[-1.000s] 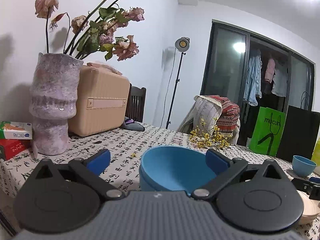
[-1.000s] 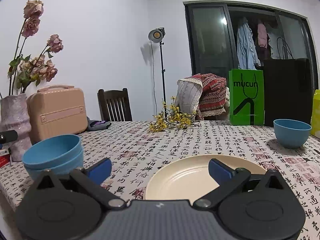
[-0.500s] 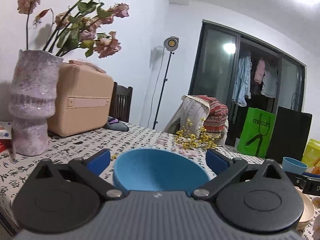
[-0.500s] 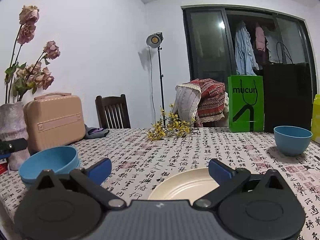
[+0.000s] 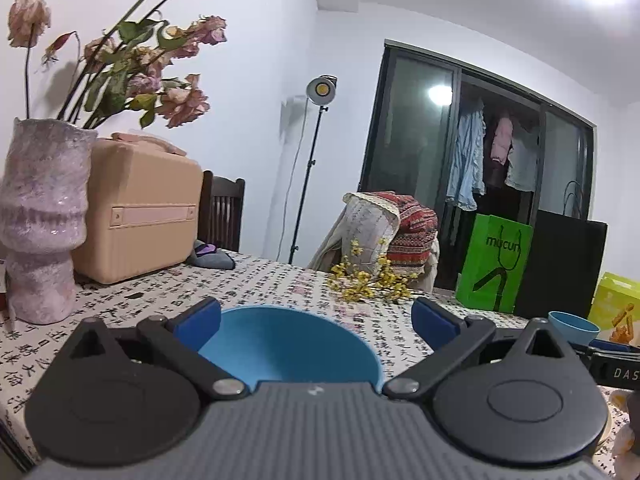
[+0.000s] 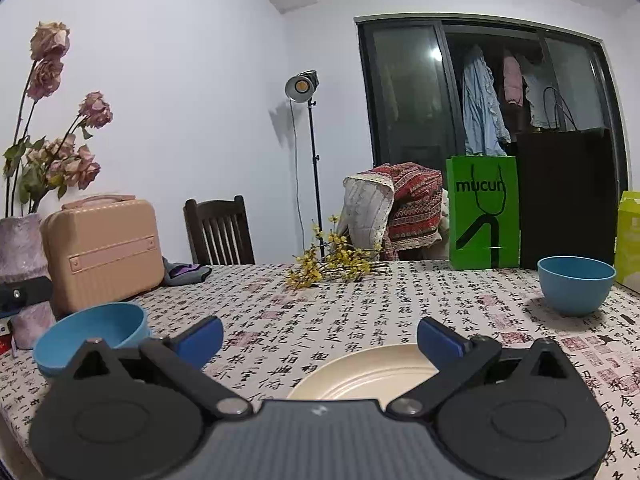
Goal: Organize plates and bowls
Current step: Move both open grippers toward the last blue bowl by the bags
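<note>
On the printed tablecloth (image 5: 260,284), a blue bowl (image 5: 288,344) lies just ahead of my left gripper (image 5: 316,320), which is open with a finger out to either side and nothing gripped. The right wrist view shows that same blue bowl (image 6: 92,330) at the left, seemingly nested in another one. A cream plate (image 6: 368,372) rests flat just beyond my right gripper (image 6: 320,338), also open and holding nothing. Another blue bowl (image 6: 576,284) stands alone at the far right, seen small in the left wrist view as the far bowl (image 5: 574,326).
A pink vase (image 5: 40,216) of dried roses and a beige case (image 5: 136,208) stand at the table's left. Yellow flower sprigs (image 6: 336,264) lie mid-table. A green bag (image 6: 482,212) and a black bag (image 6: 568,200) stand at the back right. A dark chair (image 6: 220,232) is behind the table.
Both views have tilted upward and drawn back slightly. The plate sits lower in the right view, and the bowl has shifted left in the left view. Both grippers stay open.
</note>
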